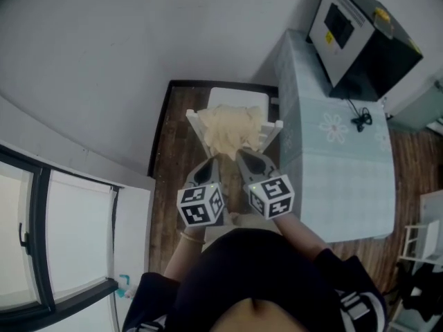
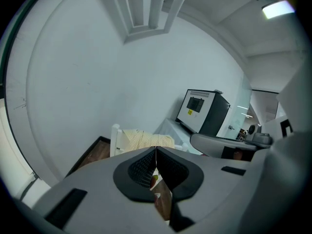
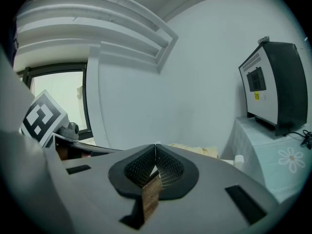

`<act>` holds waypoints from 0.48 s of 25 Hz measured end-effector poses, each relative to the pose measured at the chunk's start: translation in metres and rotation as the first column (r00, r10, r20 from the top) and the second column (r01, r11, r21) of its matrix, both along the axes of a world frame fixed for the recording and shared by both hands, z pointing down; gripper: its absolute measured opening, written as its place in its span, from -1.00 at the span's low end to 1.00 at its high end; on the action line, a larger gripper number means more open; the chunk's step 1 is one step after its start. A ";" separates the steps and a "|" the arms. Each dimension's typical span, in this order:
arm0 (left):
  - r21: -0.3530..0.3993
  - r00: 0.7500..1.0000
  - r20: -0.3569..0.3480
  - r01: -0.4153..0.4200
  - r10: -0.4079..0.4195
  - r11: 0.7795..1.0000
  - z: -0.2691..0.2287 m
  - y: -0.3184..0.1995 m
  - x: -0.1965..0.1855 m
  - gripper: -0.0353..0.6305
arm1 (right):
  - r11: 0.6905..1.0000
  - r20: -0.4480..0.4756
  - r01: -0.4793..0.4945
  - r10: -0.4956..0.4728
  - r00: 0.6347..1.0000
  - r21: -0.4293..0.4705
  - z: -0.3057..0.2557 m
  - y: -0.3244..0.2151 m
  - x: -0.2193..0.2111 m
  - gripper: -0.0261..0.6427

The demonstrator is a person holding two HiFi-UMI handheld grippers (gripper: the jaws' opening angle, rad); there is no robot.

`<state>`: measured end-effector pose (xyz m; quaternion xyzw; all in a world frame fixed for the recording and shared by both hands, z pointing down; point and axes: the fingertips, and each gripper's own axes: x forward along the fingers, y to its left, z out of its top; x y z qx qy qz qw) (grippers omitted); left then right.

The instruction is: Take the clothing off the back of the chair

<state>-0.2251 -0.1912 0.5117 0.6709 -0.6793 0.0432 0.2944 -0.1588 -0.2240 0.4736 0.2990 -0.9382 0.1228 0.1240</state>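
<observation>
- Cream clothing (image 1: 232, 131) is seen draped over the white chair (image 1: 276, 126) back.
- Left gripper (image 1: 212, 162) and right gripper (image 1: 243, 156) are both kept closed, nothing grabbed, right next to it.

Dim, even indoor light, ceiling lamp (image 2: 279, 9) glaring, fisheye bending at edges, dark vignetted corners

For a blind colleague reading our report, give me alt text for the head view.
Seen from above, a person aims the shut, empty left gripper and right gripper at cream clothing draped over the back of a white chair. A table with a dark box stands to the right.
</observation>
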 end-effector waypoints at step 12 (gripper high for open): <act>-0.024 0.995 -0.003 -0.098 0.098 0.995 0.030 -0.041 -0.003 -0.89 | 0.992 -0.045 -0.129 0.128 0.991 -0.011 0.026 -0.040 0.010 -0.88</act>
